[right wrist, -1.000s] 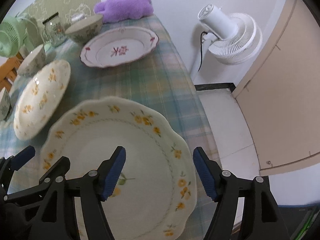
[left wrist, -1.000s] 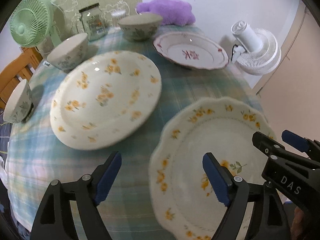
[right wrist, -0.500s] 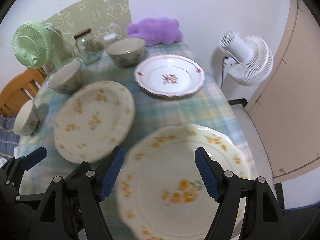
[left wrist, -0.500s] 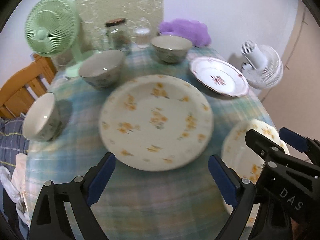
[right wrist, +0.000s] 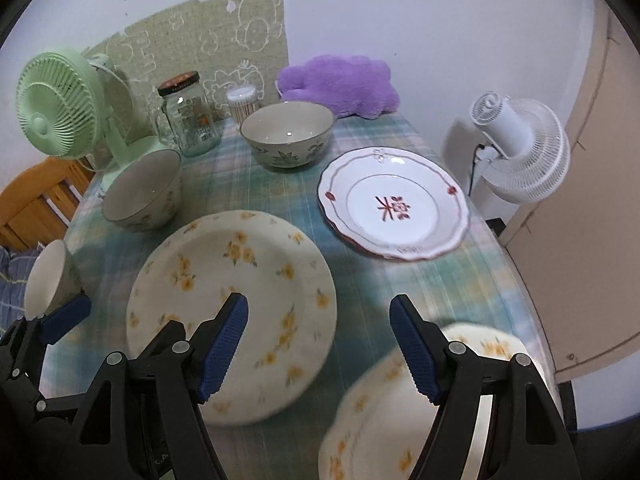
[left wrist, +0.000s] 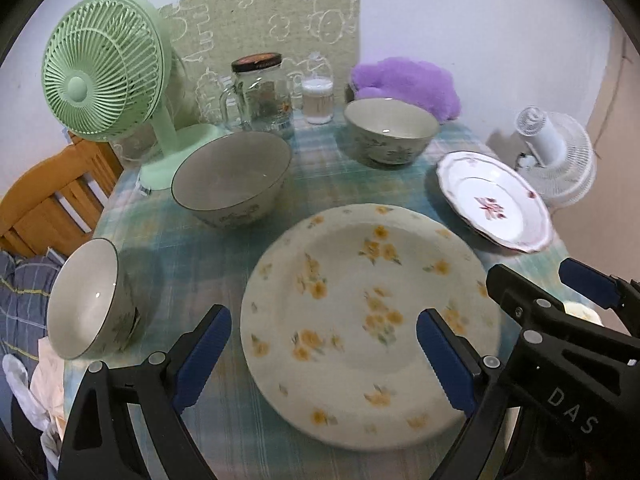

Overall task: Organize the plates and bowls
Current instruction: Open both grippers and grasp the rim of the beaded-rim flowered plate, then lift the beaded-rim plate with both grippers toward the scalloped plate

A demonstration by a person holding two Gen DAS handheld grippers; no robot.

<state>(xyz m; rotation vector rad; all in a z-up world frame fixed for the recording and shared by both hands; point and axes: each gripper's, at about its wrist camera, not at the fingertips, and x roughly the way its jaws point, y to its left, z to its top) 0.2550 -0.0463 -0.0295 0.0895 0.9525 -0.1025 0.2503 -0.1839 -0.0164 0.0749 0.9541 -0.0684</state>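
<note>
Left wrist view shows nothing stacked so far, I judge; three grey floral ceramic bowls stand apart at nine, eleven and twelve o'clock, the round cream plate with yellow flowers lies centre, the white scalloped plate with red motif at two; the scalloped cream plate with yellow flowers sits at five in the right view; left gripper gapes wide, empty; right gripper likewise parted, holding nothing.

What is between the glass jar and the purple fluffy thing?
A small clear container of thin sticks stands between the glass jar and the purple plush, clearest in the right wrist view.
</note>
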